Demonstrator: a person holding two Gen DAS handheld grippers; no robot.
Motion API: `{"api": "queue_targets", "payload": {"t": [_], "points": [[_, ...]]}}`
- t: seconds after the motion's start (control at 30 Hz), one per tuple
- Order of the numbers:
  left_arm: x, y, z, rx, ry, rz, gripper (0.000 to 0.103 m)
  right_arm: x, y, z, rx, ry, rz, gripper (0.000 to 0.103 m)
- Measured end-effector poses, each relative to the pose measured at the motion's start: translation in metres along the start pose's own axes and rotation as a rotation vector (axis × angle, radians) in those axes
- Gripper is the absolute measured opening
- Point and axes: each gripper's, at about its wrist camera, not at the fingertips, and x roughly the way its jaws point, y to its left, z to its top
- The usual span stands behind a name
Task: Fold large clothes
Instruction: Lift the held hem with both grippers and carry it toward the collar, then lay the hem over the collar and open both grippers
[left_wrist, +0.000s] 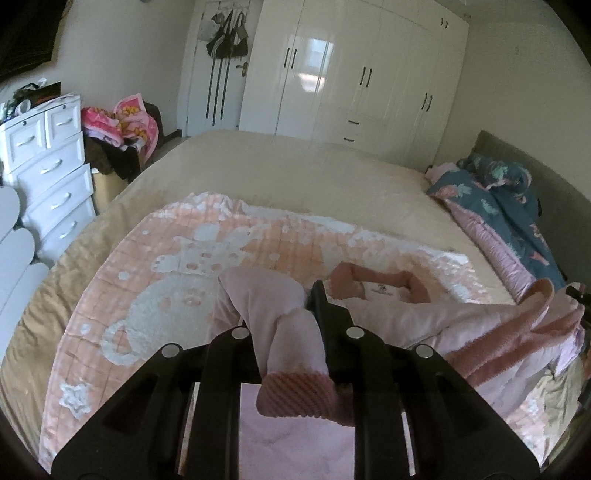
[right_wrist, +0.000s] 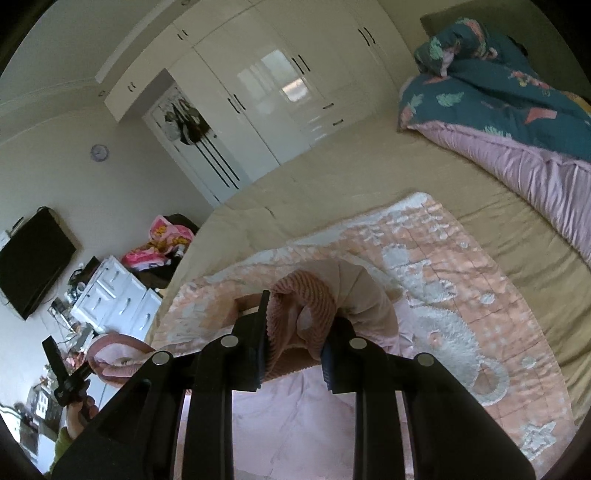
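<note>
Both tongs, left (left_wrist: 291, 314) and right (right_wrist: 295, 314), clamped the pink sweatshirt (left_wrist: 406, 317)'s cuffs above the bed (left_wrist: 332, 173), likely ready to lay sleeves inward.

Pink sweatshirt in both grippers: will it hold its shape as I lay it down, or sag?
Probably sags: the pink sweatshirt droops between the left gripper and right gripper. The ribbed cuff bunches thickly, so likely grippy, not slippery.

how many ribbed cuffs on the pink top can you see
2. One ribbed cuff hangs at the left tongs, which clamp that sleeve. The other cuff is bunched in the right tongs. The ribbed collar and hem band are not counted.
</note>
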Motion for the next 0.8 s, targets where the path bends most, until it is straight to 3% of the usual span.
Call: {"api": "queue_targets", "payload": {"t": [0.3, 0.47, 0.5, 0.53, 0.6, 0.7, 0.8], "points": [[0.033, 0.002, -0.009, 0.027, 0.031, 0.023, 0.011, 0.039, -0.022, -0.008, 0.049, 0.018, -0.032, 0.024], [0.048, 0.002, -0.013, 0.037, 0.049, 0.031, 0.012, 0.055, -0.039, -0.008, 0.098, 0.05, 0.014, 0.033], [0.051, 0.002, -0.014, 0.035, 0.054, 0.033, 0.012, 0.056, -0.042, -0.008, 0.121, 0.053, 0.047, 0.041], [0.055, 0.003, -0.014, 0.035, 0.058, 0.034, 0.012, 0.056, -0.044, -0.007, 0.147, 0.053, 0.091, 0.057], [0.06, 0.004, -0.016, 0.032, 0.063, 0.035, 0.012, 0.052, -0.043, -0.007, 0.162, 0.041, 0.146, 0.074], [0.066, 0.005, -0.017, 0.031, 0.069, 0.034, 0.012, 0.05, -0.03, -0.012, 0.061, 0.043, 0.137, 0.075], [0.071, 0.005, -0.019, 0.026, 0.077, 0.033, 0.015, 0.061, -0.015, -0.033, -0.059, 0.111, 0.061, 0.08]]}}
